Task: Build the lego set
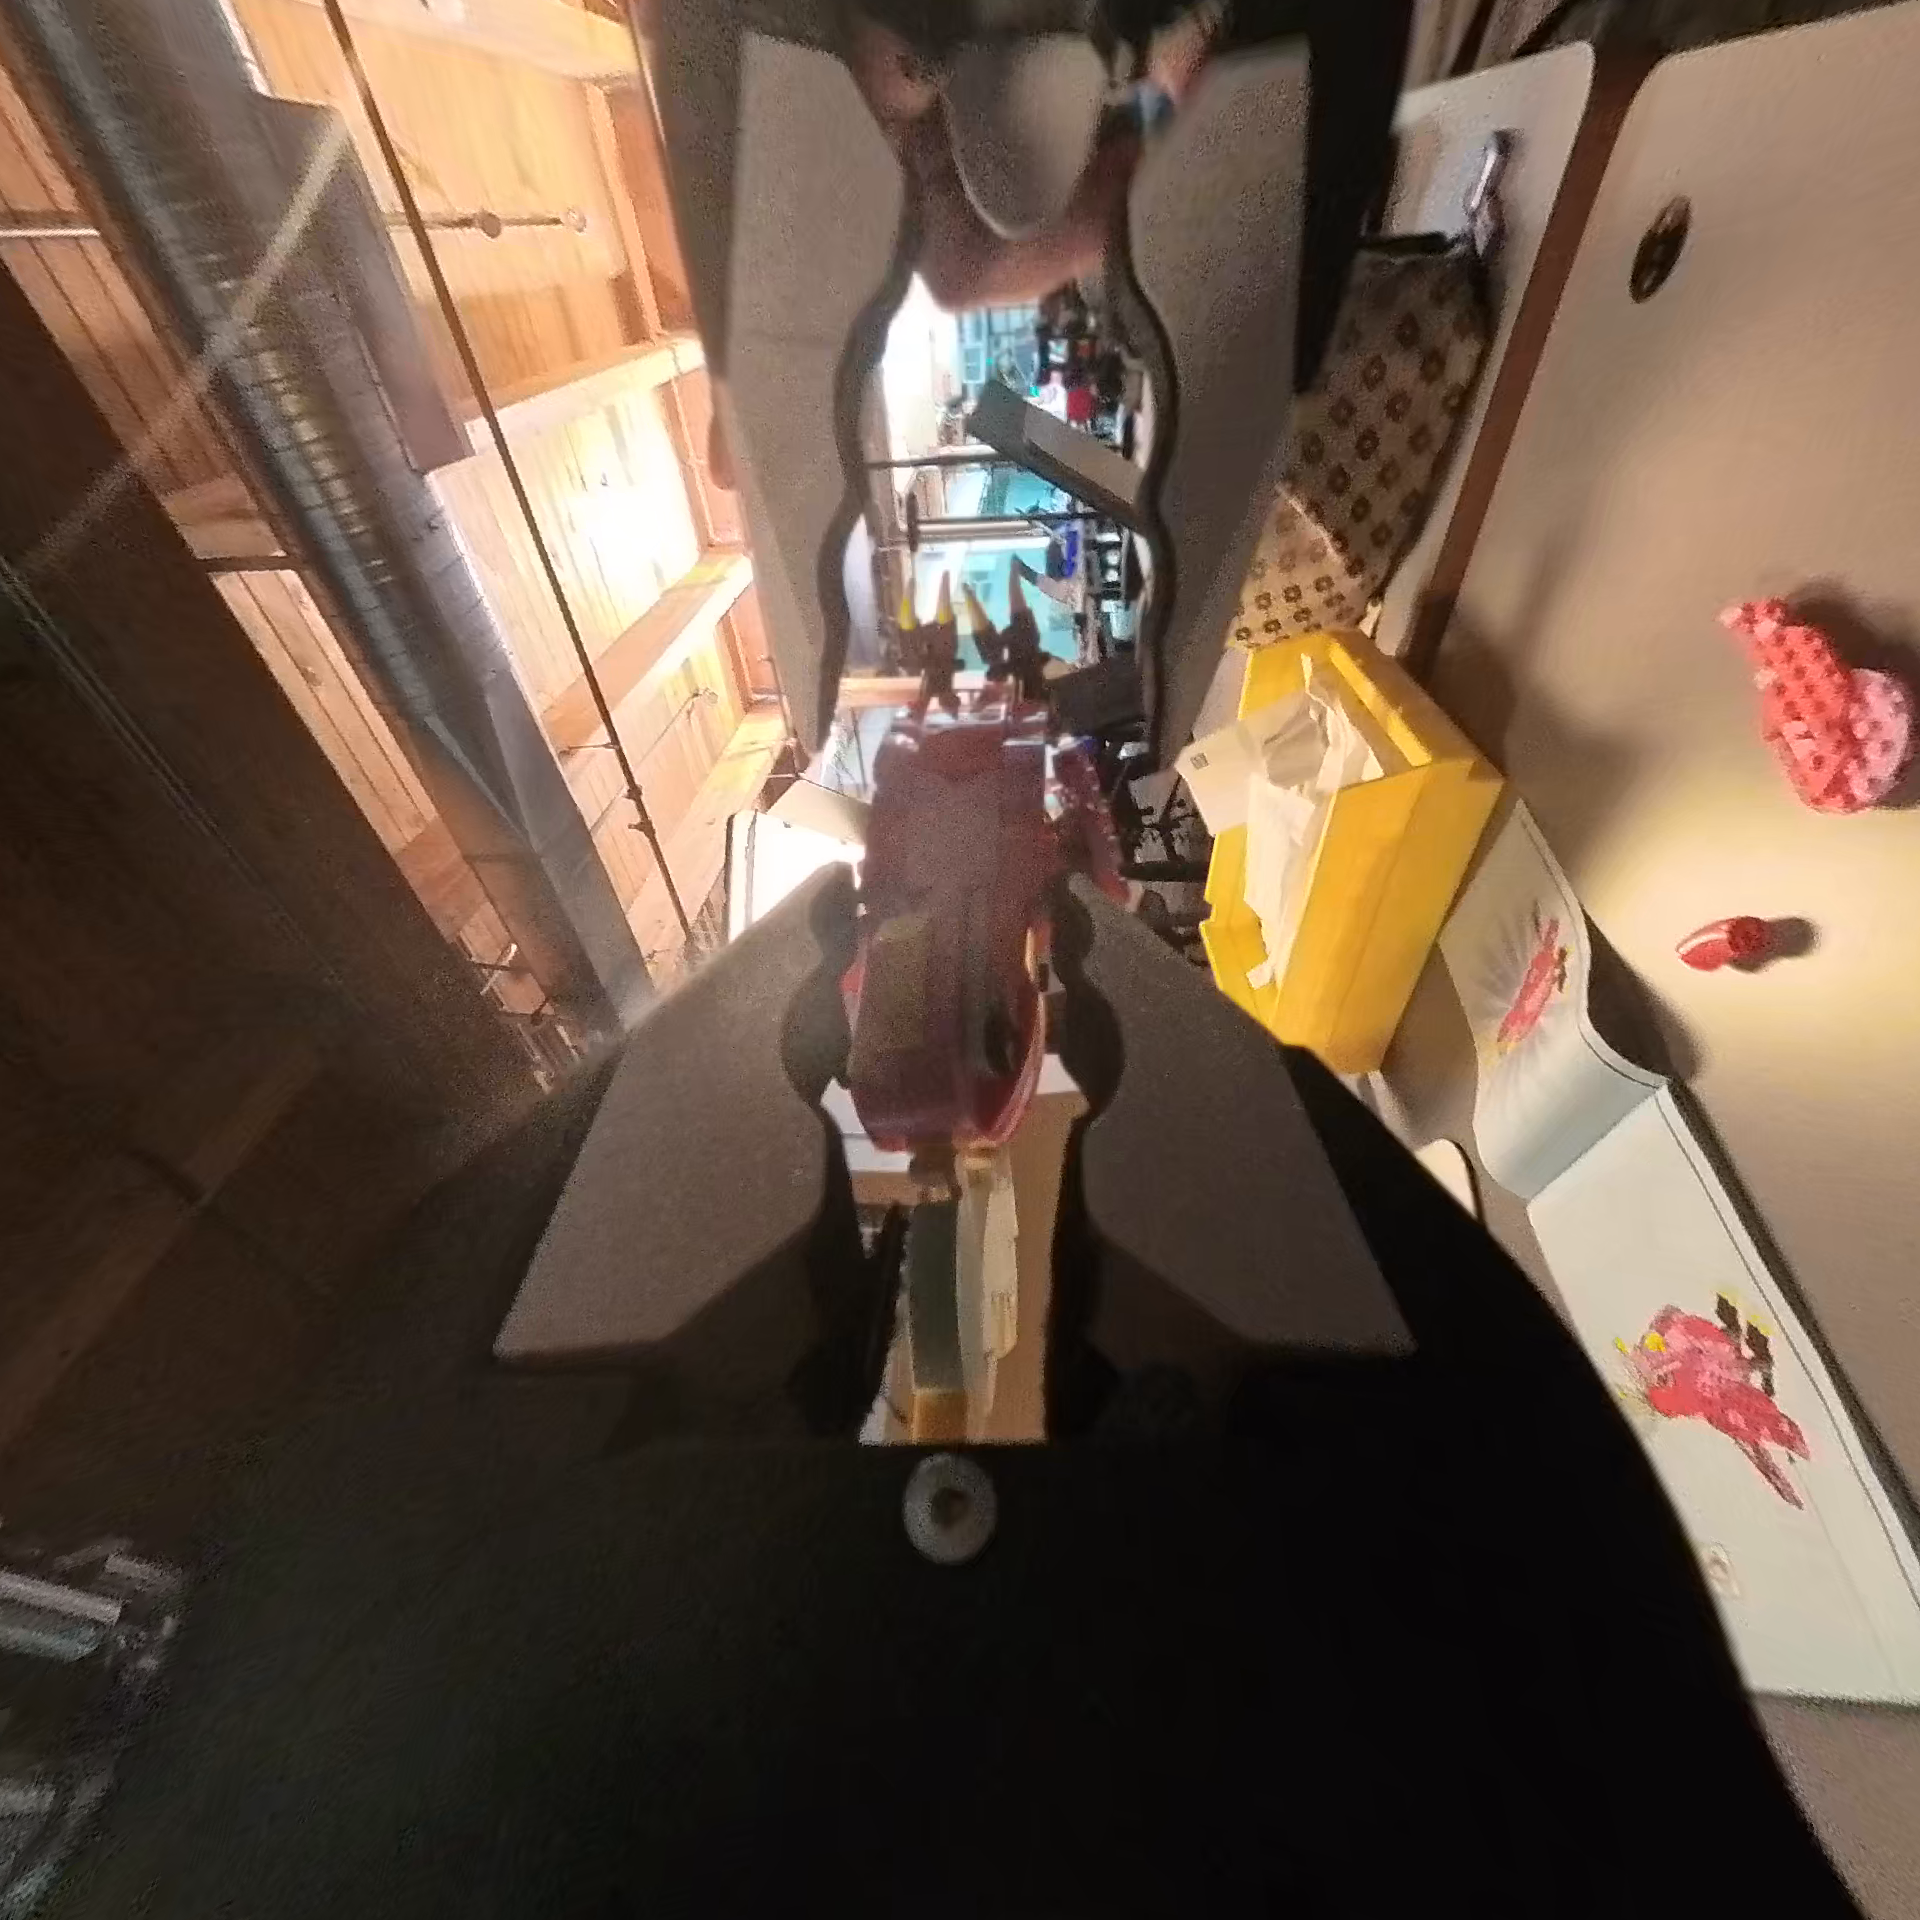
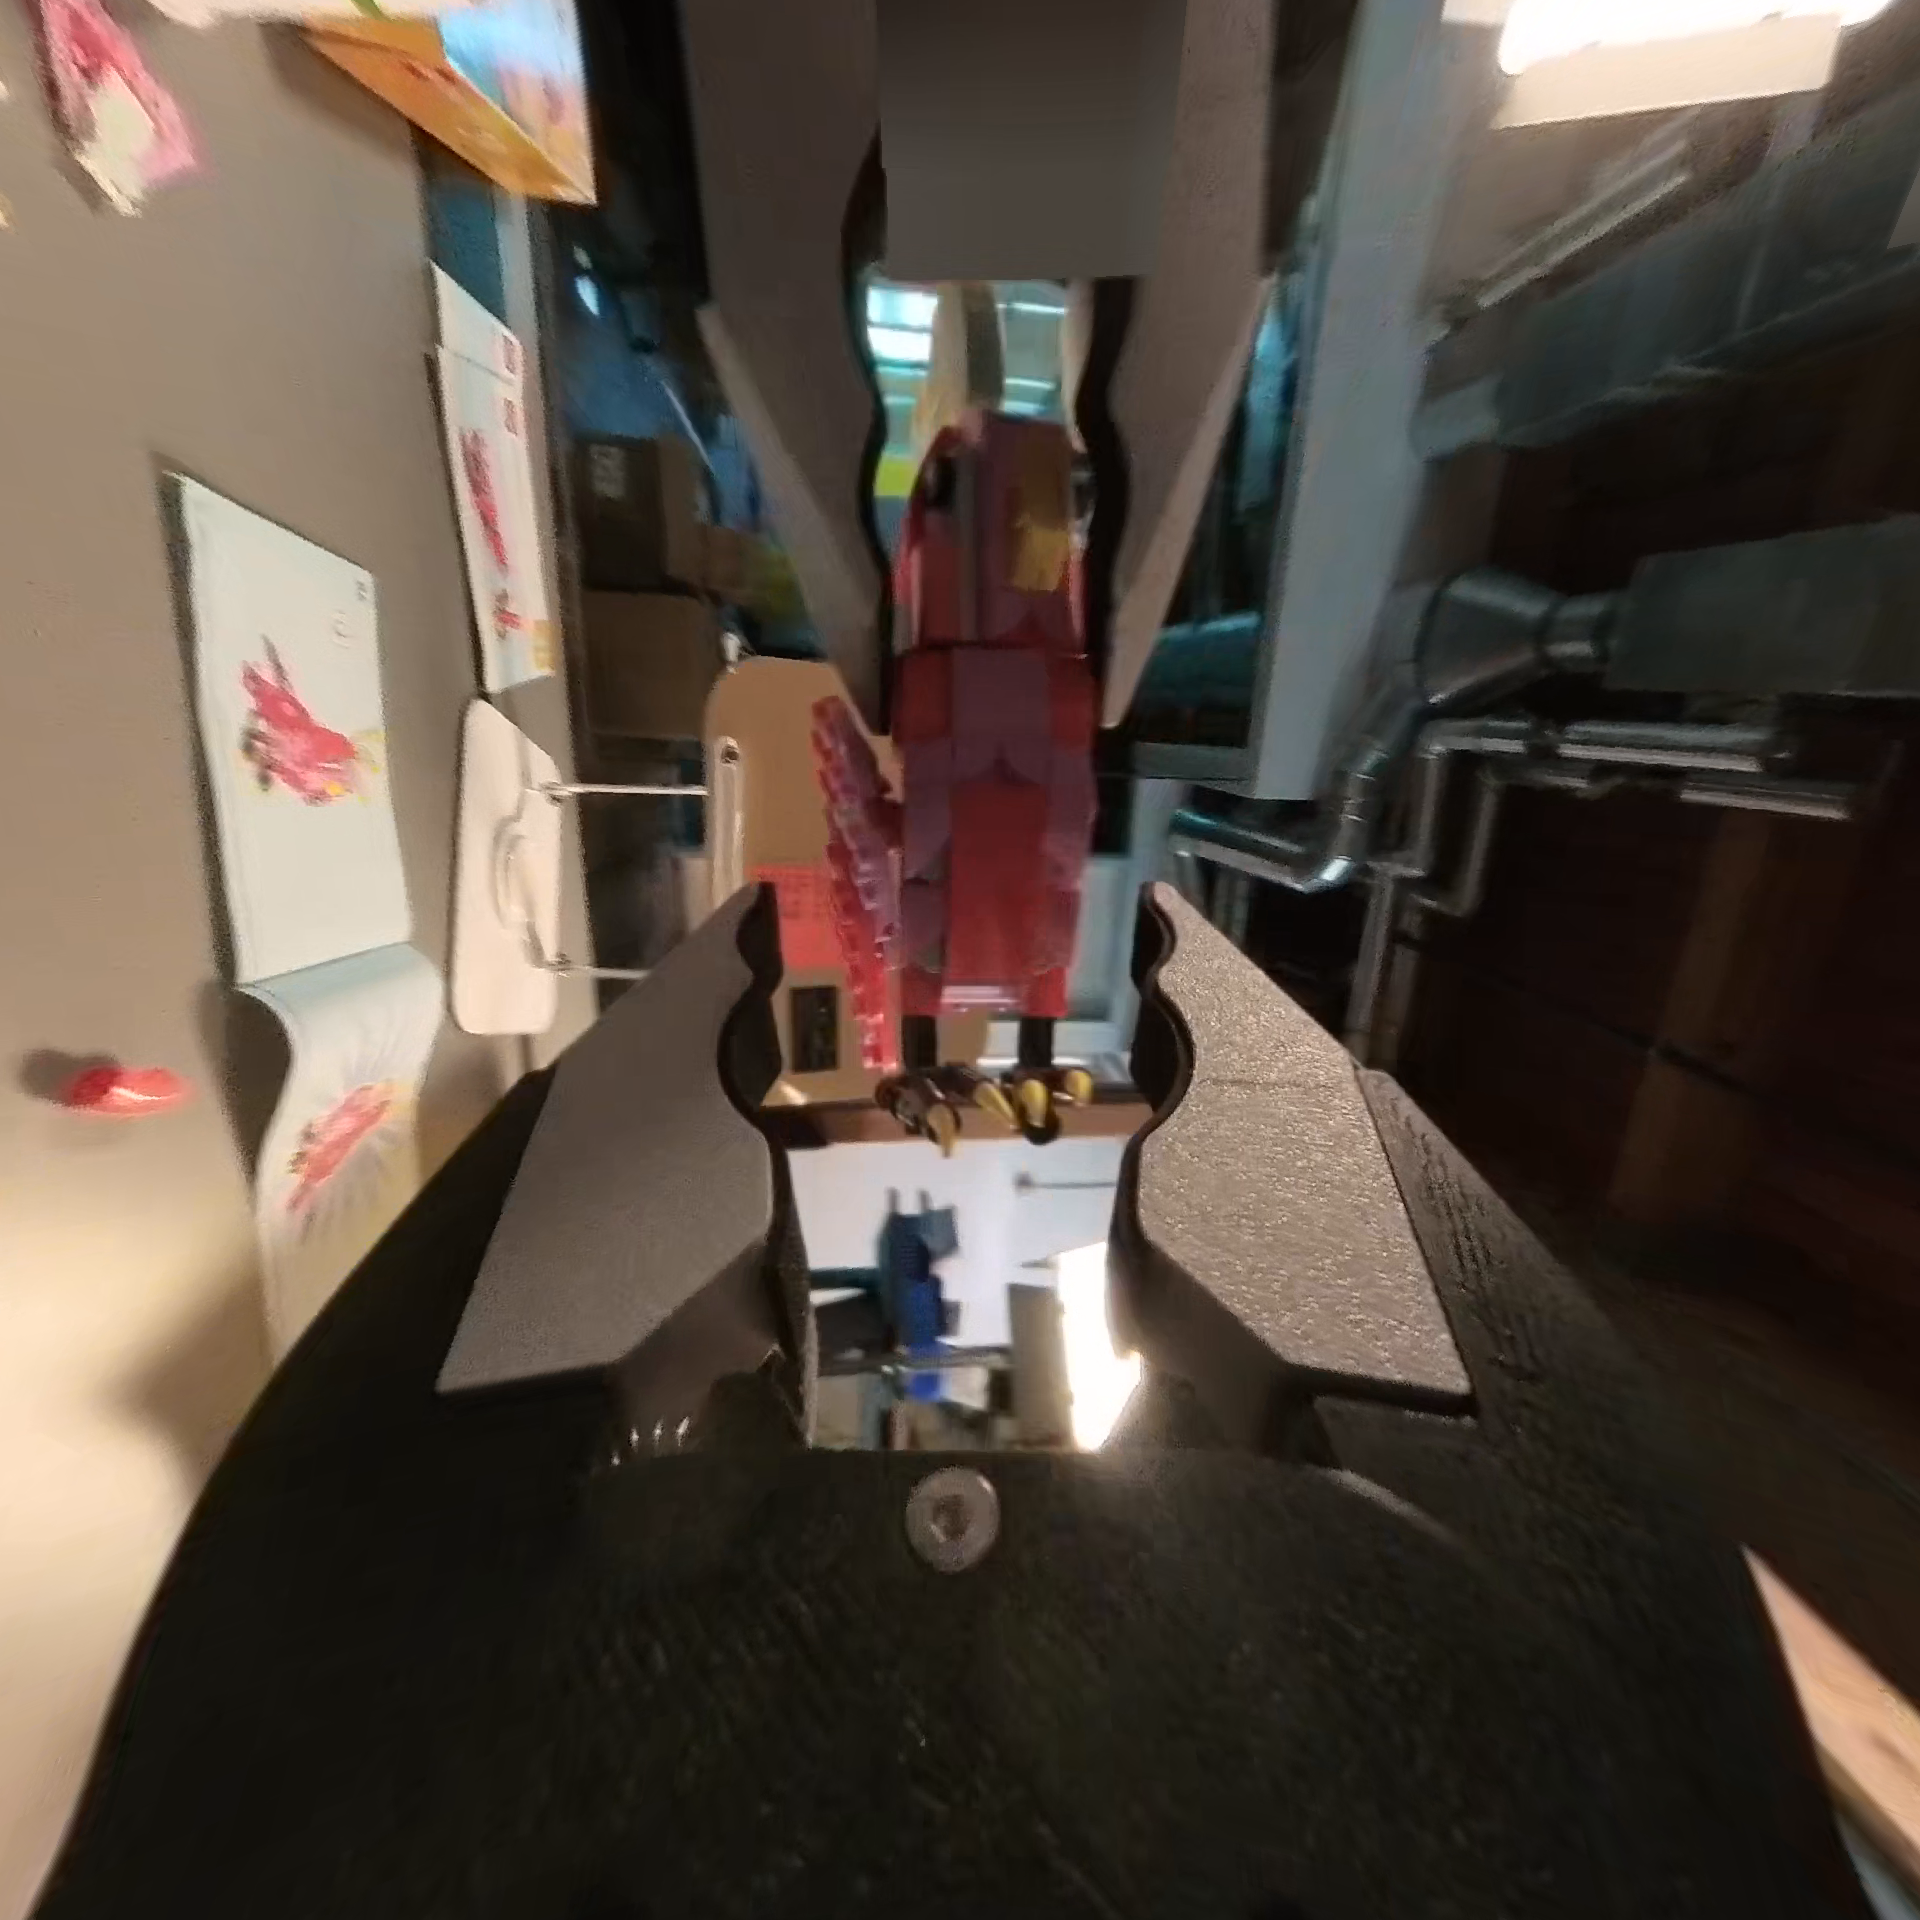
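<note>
**Brick bird held up between two hand-held grippers**

A red brick-built bird (image 1: pixel 951 966) hangs in the air off the counter (image 1: pixel 1714 499). The left hand-held gripper (image 1: pixel 951 935) is clenched on its body, both pads against the dark red sides. The bird's black legs and yellow claws (image 1: pixel 971 639) point away from that gripper, toward the right hand-held gripper (image 2: pixel 956 935).

In the right wrist view the bird stands lengthwise in front of the open fingers (image 2: pixel 1226 1049). Its claws lie just between the fingertips, clear gaps on both sides, so this gripper grasps nothing. A pink wing (image 2: pixel 857 883) sticks out on the bird's counter side, near the left-hand fingertip. The left gripper's grey fingers frame the bird's far end.

On the counter beside them:
- a yellow bin (image 1: pixel 1351 831) with white paper in it, nearest the bird
- an open booklet (image 1: pixel 1683 1382) with red bird pictures, at the counter edge
- a pink brick piece (image 1: pixel 1829 717) farther in
- a small red piece (image 1: pixel 1730 943) between that piece and the booklet
- a white stand (image 2: pixel 499 862) on thin metal rods, seen in the right wrist view

Beyond are blurred wooden beams, ducts and pipes.
</note>
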A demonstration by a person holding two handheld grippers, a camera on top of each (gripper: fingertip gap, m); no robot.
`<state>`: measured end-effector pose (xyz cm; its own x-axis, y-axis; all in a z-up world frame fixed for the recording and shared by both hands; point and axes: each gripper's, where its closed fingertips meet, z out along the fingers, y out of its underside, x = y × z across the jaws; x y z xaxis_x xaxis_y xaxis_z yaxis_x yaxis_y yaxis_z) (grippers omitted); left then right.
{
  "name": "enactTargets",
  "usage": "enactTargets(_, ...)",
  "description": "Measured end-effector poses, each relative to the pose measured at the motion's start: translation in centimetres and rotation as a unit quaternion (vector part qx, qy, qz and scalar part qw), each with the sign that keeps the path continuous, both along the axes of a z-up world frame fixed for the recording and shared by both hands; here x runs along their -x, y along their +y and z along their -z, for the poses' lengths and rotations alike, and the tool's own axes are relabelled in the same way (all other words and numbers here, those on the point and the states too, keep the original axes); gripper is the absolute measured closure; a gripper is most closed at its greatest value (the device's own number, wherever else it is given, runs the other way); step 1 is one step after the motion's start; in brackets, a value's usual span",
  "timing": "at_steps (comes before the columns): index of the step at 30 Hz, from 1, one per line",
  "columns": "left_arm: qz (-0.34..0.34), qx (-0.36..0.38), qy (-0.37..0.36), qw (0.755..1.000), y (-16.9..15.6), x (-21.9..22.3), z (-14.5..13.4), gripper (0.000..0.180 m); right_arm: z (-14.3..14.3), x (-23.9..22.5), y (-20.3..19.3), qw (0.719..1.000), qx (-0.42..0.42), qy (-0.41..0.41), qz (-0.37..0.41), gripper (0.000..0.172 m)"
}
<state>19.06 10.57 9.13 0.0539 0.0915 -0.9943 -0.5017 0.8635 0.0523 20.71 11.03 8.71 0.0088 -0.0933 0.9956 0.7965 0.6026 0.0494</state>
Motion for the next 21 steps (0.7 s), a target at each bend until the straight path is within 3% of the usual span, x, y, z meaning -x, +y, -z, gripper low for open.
enactTargets(3,-0.009,0.007,0.004,1.0,0.6,0.0,0.3,0.146,0.2,0.1,-1.0,0.994,0.1,0.027,-0.021,0.113)
enactTargets(5,-0.01,0.009,0.006,1.0,0.6,-0.1,0.4,0.146,0.2,0.6,-1.3,0.989,0.14,0.042,-0.024,0.13)
enactTargets(13,-0.022,0.012,0.008,1.0,0.3,-0.4,0.5,0.145,0.2,1.6,-0.5,0.988,0.146,0.02,0.042,0.141)
enactTargets(21,-0.027,0.008,0.003,1.0,0.4,-0.6,0.4,0.146,0.2,1.4,0.3,0.99,0.101,-0.018,0.096,0.14)
